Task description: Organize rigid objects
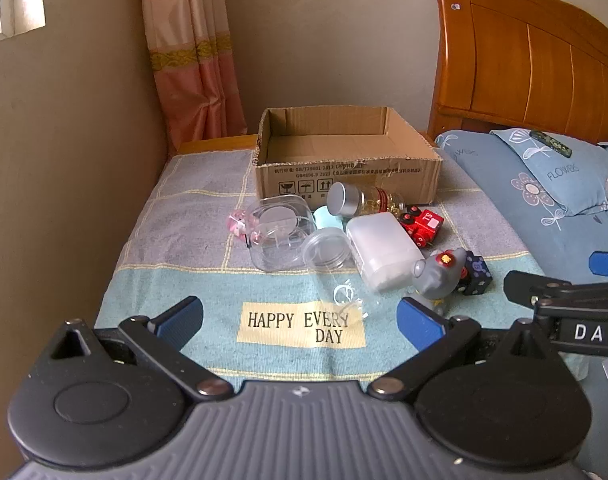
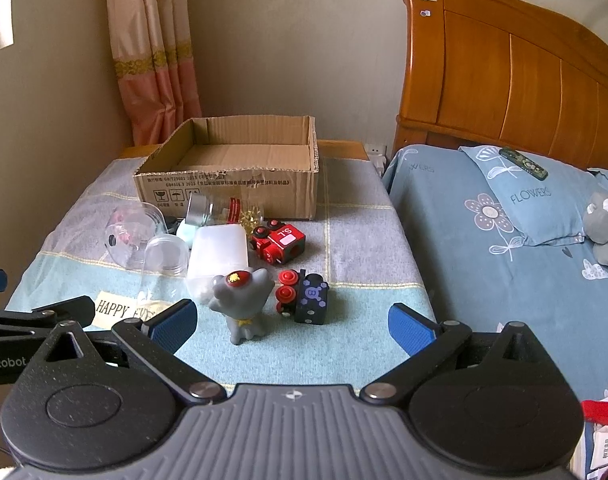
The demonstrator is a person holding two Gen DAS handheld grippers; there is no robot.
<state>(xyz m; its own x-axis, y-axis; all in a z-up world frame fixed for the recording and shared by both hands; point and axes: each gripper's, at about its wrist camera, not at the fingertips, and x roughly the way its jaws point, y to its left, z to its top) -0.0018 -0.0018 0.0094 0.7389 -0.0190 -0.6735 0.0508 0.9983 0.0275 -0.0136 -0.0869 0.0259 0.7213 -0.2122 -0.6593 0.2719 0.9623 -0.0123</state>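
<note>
An open, empty cardboard box (image 1: 344,168) (image 2: 231,176) stands at the back of a cloth-covered table. In front of it lie a silver-capped bottle (image 1: 360,199), clear plastic containers (image 1: 279,232) (image 2: 135,232), a clear jar (image 1: 328,248), a white plastic box (image 1: 382,252) (image 2: 217,256), a red toy truck (image 1: 422,226) (image 2: 279,242), a grey figurine (image 1: 438,276) (image 2: 241,300) and a dark blue toy train car (image 1: 474,278) (image 2: 308,298). My left gripper (image 1: 299,320) is open and empty, short of the pile. My right gripper (image 2: 291,324) is open and empty, just in front of the figurine and train car.
The cloth (image 1: 304,324) reads "HAPPY EVERY DAY". A wall runs along the left and a curtain (image 1: 191,52) hangs behind. A bed with a blue pillow (image 2: 532,200), a grey plush (image 2: 604,228) and a wooden headboard (image 2: 504,72) is on the right.
</note>
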